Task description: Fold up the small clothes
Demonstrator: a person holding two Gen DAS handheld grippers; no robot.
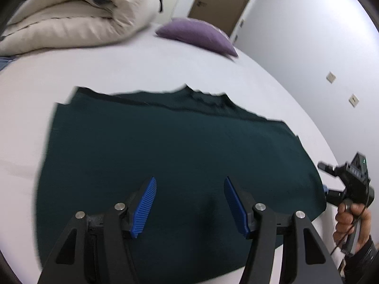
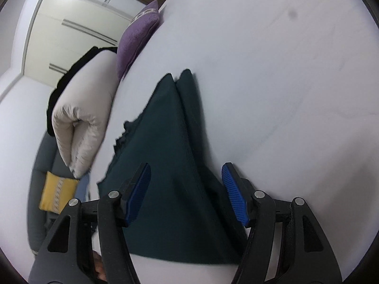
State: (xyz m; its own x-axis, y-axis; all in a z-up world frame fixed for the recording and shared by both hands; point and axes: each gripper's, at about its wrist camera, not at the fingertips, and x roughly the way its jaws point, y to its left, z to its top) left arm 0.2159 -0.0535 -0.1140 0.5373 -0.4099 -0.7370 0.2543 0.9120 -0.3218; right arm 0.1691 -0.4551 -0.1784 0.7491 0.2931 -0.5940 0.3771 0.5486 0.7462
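A dark teal garment (image 1: 165,156) lies spread flat on the white bed (image 1: 142,66), with its far edge folded over. My left gripper (image 1: 190,187) is open and empty, hovering over the garment's near part. My right gripper (image 2: 186,177) is open and empty over the garment (image 2: 165,142) near its end. The right gripper also shows in the left wrist view (image 1: 325,177), held by a hand at the garment's right edge.
A folded cream duvet (image 1: 71,16) lies at the back left of the bed. A purple pillow (image 1: 199,35) lies at the far edge. A yellow cushion (image 2: 58,195) sits on a grey seat beside the bed. White wall with sockets on the right.
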